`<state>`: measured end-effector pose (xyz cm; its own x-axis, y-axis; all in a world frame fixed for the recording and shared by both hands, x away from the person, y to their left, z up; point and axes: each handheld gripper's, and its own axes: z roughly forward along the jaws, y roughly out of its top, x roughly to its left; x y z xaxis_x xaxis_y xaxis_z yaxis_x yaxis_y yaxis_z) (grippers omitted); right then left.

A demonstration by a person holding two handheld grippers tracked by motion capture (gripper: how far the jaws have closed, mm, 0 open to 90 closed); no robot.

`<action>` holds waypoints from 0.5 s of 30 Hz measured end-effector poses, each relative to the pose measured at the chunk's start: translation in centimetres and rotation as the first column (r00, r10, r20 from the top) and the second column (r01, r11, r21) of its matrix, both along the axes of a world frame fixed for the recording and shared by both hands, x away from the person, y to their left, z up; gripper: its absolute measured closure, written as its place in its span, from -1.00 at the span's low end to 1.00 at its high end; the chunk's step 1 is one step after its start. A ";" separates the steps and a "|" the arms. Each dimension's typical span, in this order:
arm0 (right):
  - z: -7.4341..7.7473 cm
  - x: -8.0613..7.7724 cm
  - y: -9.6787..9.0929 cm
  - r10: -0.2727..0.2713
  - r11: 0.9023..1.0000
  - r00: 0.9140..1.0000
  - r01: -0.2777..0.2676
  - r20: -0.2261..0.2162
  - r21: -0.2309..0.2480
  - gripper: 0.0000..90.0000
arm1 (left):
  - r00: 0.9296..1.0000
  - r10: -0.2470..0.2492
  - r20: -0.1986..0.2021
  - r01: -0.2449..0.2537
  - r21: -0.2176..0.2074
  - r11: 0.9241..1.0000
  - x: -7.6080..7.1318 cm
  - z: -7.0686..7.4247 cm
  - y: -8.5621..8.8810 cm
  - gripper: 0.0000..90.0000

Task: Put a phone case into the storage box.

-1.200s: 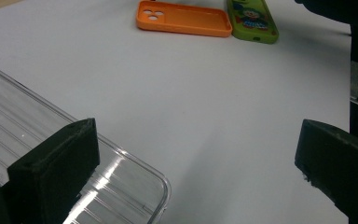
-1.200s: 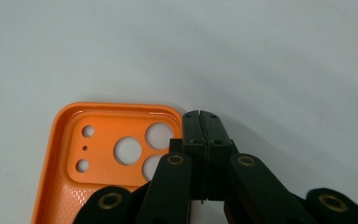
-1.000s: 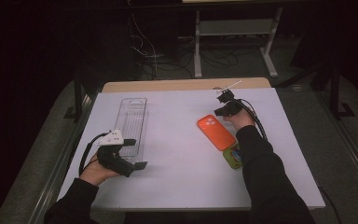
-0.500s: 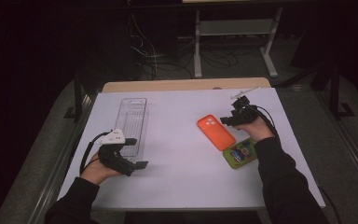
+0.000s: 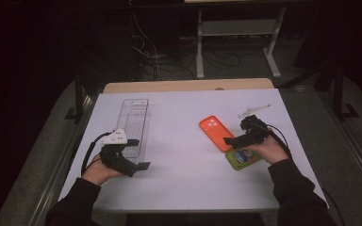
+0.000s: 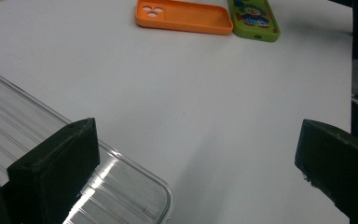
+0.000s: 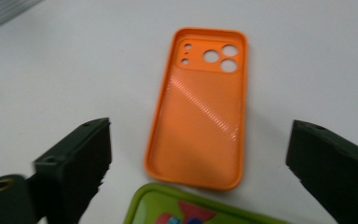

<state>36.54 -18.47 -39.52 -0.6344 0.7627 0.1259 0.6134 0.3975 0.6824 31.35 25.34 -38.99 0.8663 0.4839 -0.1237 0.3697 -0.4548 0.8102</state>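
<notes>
An orange phone case (image 5: 215,132) lies hollow side up right of the table's middle, its camera holes at the far end (image 7: 200,116). A green phone case with a cartoon print (image 5: 242,158) lies against its near right corner (image 7: 177,207). My right gripper (image 5: 233,133) hovers over the place where the two cases meet. Its jaws have just been opening and now stand open (image 7: 200,163), pressing on nothing. My left gripper (image 5: 139,153) rests open at the near left, beside the near end of a clear plastic tray (image 5: 134,126). One of its jaws stands over the tray's corner (image 6: 121,186).
The white table top (image 5: 184,179) spreads between the two hands. The left gripper view looks across it to both cases, orange (image 6: 186,16) and green (image 6: 254,18). Beyond the table's far edge, cables and a metal stand (image 5: 235,42) sit on the dark floor.
My right gripper has moved from the far end of the orange case toward the near right, over the green case, and its jaws have opened. The left gripper and both cases stayed put.
</notes>
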 end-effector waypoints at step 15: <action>-1.6 -6.1 -0.8 0.081 0.994 0.994 -0.086 0.079 0.062 -1.00 | 1.000 0.003 0.022 -0.003 -0.011 1.000 0.2 0.1 -0.1 -1.00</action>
<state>30.46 -19.28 -41.11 -0.7052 0.6984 0.1222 0.5249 0.3984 0.7521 31.59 25.20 -38.84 0.8673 0.4855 -0.1098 0.3530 -0.4446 0.8232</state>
